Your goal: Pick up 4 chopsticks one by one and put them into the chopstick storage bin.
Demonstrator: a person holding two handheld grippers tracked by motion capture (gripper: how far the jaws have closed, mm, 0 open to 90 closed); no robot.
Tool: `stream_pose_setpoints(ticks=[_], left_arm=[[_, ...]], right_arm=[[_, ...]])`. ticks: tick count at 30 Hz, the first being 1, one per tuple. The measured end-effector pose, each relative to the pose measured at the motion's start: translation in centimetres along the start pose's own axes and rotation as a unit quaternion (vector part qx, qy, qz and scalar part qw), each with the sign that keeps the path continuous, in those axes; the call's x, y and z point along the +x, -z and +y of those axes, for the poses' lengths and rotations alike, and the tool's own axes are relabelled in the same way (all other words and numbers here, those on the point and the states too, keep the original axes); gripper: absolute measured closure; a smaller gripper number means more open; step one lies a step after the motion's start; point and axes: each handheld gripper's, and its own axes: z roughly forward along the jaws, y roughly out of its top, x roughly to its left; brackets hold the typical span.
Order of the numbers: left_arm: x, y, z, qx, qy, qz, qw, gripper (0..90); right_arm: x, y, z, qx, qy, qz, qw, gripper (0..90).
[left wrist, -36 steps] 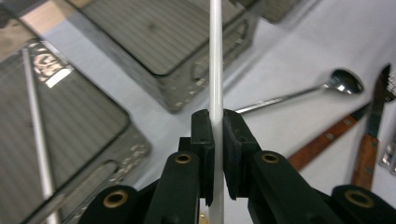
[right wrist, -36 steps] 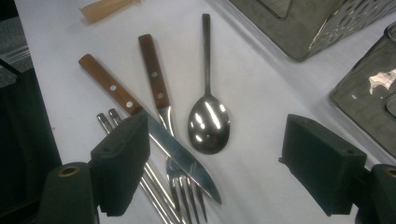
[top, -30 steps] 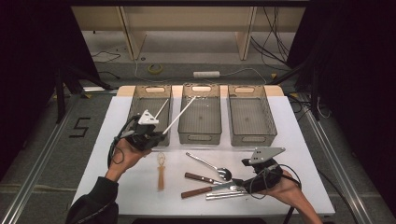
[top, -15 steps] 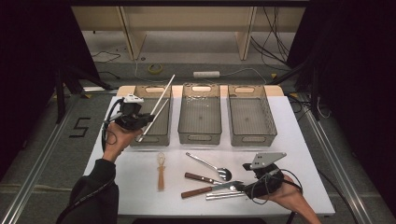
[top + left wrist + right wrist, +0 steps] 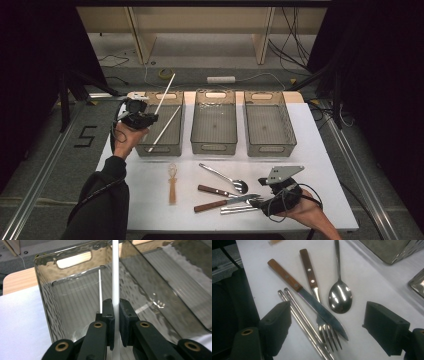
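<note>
My left gripper (image 5: pixel 151 119) is shut on a long white chopstick (image 5: pixel 166 90) that angles up and away over the far end of the left bin (image 5: pixel 146 149). In the left gripper view the pads clamp that white chopstick (image 5: pixel 115 275) above the smoky left bin (image 5: pixel 47 300). A second white chopstick (image 5: pixel 165 128) lies inside the bin, also seen as a thin second chopstick (image 5: pixel 100 290) beyond the pads. My right gripper (image 5: pixel 256 203) rests open at the front right, its jaws astride a knife (image 5: pixel 312 302), a fork (image 5: pixel 310 275) and two metal chopsticks (image 5: pixel 299 320).
A middle bin (image 5: pixel 214 148) and a right bin (image 5: pixel 270 148) stand beside the left one. A metal spoon (image 5: pixel 223 175) and a small wooden utensil (image 5: pixel 172 183) lie on the white table (image 5: pixel 320 165). A person's left sleeve (image 5: pixel 100 205) comes in at the front left.
My left gripper has carried the white chopstick away from me and to the left, to the left bin's near-left corner. The right gripper has stayed put.
</note>
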Motion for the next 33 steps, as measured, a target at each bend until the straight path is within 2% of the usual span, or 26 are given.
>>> stream_pose_setpoints(ticks=[7,16,21,24,26,31,33], left_arm=[[0.4,-1.3,-0.4,0.012,0.009,0.011,0.9998,83.3],[1.2,-2.7,-1.4,0.039,0.025,0.023,0.9987,83.1],[1.6,-3.0,-1.9,0.050,0.038,0.019,0.9979,82.0],[1.5,-2.8,-1.8,0.049,0.042,0.018,0.9978,70.1],[1.3,-2.3,-1.8,0.040,0.048,0.007,0.9980,68.0],[0.2,-0.8,-1.9,0.029,0.054,-0.021,0.9979,51.8],[-0.3,-0.1,-2.3,0.025,0.049,-0.032,0.9980,45.3]], right_arm=[[0.0,-0.1,-0.1,0.003,0.002,0.003,1.0000,23.2],[0.1,-0.3,-0.1,0.007,0.002,0.007,0.9999,23.2],[0.1,-0.2,-0.1,0.007,0.002,0.008,0.9999,23.4],[0.1,-0.3,-0.1,0.009,0.001,0.009,0.9999,23.5],[0.1,-0.4,-0.1,0.011,0.003,0.011,0.9999,23.5],[0.1,-0.3,0.0,0.016,0.008,0.010,0.9998,25.1],[0.2,-0.3,0.0,0.024,0.012,0.011,0.9996,25.7]])
